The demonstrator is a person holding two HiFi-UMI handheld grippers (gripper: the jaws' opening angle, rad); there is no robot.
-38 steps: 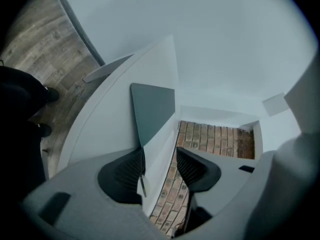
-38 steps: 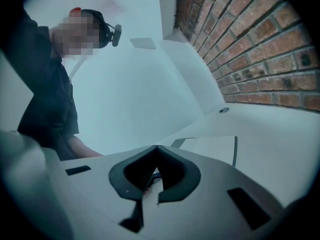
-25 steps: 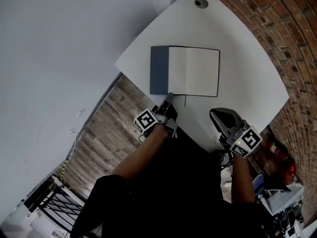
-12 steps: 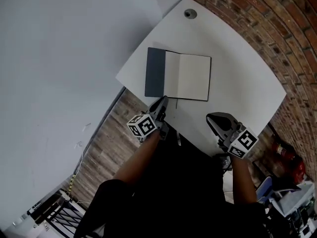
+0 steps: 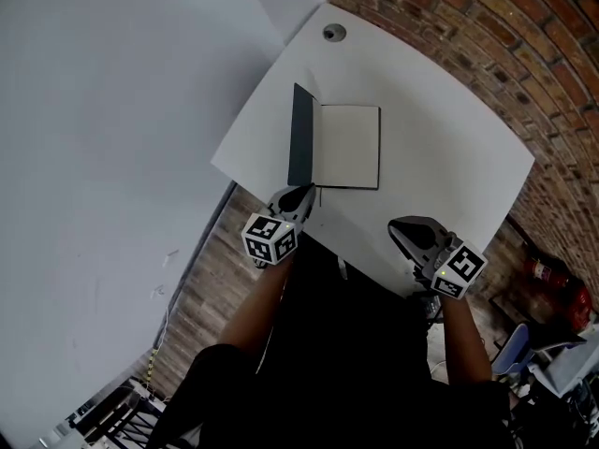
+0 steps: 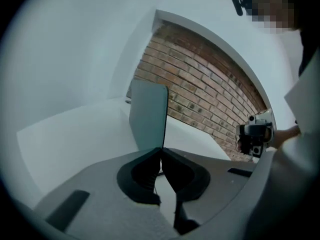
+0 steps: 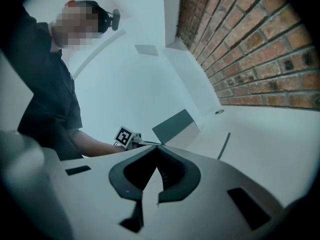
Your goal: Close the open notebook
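Observation:
The notebook [image 5: 348, 146] lies on the white table [image 5: 440, 129] with its pale pages up. Its dark grey-blue cover [image 5: 300, 137] stands nearly upright along the left side. My left gripper [image 5: 302, 195] is shut on the cover's near corner. In the left gripper view the cover [image 6: 148, 115] rises straight up from the pinched jaws of the left gripper [image 6: 161, 150]. My right gripper [image 5: 397, 225] hovers over the table's near edge, to the right of the notebook, jaws together and empty. The right gripper view looks past the right gripper [image 7: 159, 148] at the tilted cover [image 7: 173, 125].
A round grommet hole [image 5: 333, 33] sits at the table's far corner. A brick wall [image 5: 487, 36] runs along the right, and a white wall along the left. Wooden floor [image 5: 211, 269] shows below the table's left edge. A red extinguisher [image 5: 554, 286] stands at the lower right.
The cover has swung from lying flat on the left to standing nearly upright. My left gripper has rolled and risen with the corner in its jaws. The right gripper has shifted slightly.

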